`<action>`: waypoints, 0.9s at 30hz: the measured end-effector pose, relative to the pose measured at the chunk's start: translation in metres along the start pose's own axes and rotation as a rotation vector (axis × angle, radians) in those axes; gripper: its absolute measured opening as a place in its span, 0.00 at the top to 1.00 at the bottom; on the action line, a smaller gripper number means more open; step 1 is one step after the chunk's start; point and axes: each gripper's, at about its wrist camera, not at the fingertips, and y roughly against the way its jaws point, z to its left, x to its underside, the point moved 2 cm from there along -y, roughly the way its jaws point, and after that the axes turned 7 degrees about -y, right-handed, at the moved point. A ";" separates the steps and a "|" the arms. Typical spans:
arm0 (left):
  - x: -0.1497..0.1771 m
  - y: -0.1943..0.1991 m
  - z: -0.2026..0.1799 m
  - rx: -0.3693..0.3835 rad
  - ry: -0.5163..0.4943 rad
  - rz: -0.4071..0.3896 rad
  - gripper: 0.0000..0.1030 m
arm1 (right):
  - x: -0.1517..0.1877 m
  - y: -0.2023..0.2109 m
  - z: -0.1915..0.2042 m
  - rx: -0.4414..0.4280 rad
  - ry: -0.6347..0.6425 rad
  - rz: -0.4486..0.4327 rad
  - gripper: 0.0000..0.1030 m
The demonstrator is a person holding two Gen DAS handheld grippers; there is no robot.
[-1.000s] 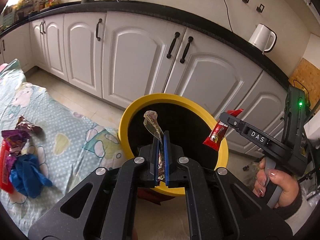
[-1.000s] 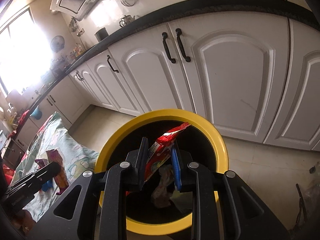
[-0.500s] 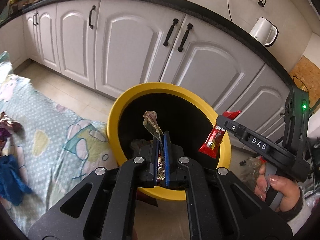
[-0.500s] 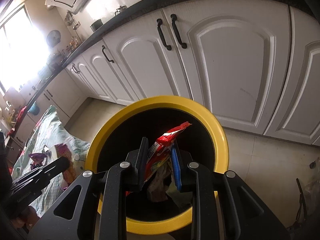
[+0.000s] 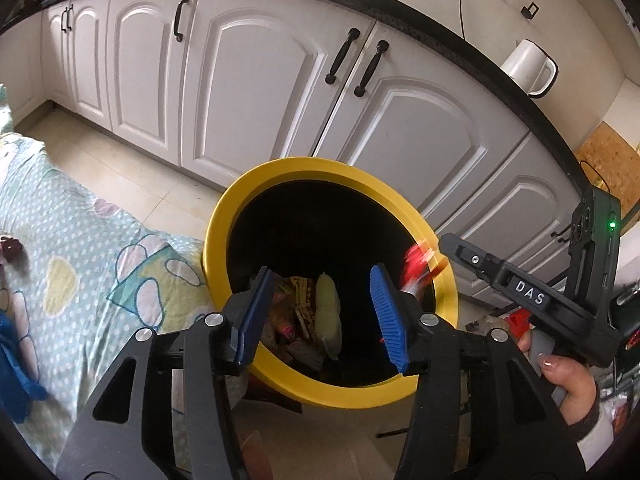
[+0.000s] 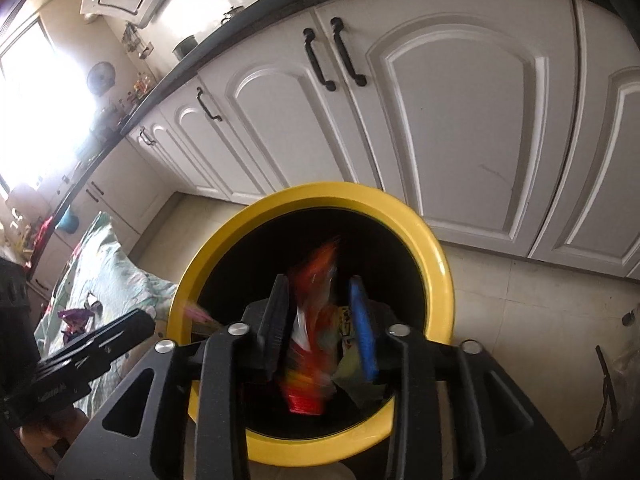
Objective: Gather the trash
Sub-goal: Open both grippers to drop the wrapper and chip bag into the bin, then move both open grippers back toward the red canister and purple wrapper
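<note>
A yellow-rimmed black bin [image 5: 218,232] stands on the floor beside the cloth-covered surface. My left gripper [image 5: 322,276] hangs over its mouth, its jaws opening with nothing between them. A pale wrapper [image 5: 328,316] lies on the trash inside the bin. My right gripper [image 6: 317,284] is also over the bin [image 6: 440,276], its jaws opening. A red snack wrapper [image 6: 314,320], blurred, slips down between its pads, which no longer press on it. In the left wrist view, that red wrapper [image 5: 418,268] shows at the right gripper's tip [image 5: 446,242].
White cabinet doors [image 5: 256,92] with black handles stand close behind the bin. A patterned cloth [image 5: 80,260] covers the surface to the left, with a blue cloth [image 5: 16,360] and a purple wrapper [image 6: 76,316] on it. A hand [image 5: 568,376] holds the right gripper's handle.
Both grippers have opened over the bin. The left one's wrapper has dropped into the bin, and the red wrapper is sliding out of the right one. The left gripper has moved closer over the bin.
</note>
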 end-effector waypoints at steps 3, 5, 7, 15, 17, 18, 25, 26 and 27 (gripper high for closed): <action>0.000 0.006 0.001 0.002 0.007 -0.014 0.47 | -0.003 0.003 -0.002 0.000 -0.008 -0.009 0.68; 0.000 0.012 0.003 -0.006 0.013 -0.027 0.41 | -0.004 0.007 -0.003 -0.004 -0.018 -0.018 0.62; -0.001 0.017 0.005 -0.011 0.024 -0.041 0.32 | -0.004 0.010 -0.003 -0.009 -0.023 -0.026 0.58; -0.003 0.046 0.013 -0.066 0.045 -0.098 0.11 | -0.005 0.022 0.005 -0.022 -0.014 -0.056 0.45; -0.003 0.055 0.015 -0.087 0.046 -0.117 0.11 | -0.005 0.025 0.009 -0.029 -0.007 -0.064 0.43; -0.003 0.058 0.016 -0.095 0.046 -0.124 0.11 | -0.004 0.027 0.011 -0.035 -0.003 -0.067 0.42; -0.001 0.089 0.027 -0.165 0.061 -0.188 0.11 | 0.000 0.037 0.035 -0.076 0.044 -0.076 0.39; -0.001 0.093 0.029 -0.173 0.065 -0.196 0.11 | 0.001 0.037 0.038 -0.083 0.051 -0.075 0.39; -0.001 0.098 0.031 -0.179 0.071 -0.204 0.11 | 0.002 0.039 0.043 -0.090 0.060 -0.075 0.38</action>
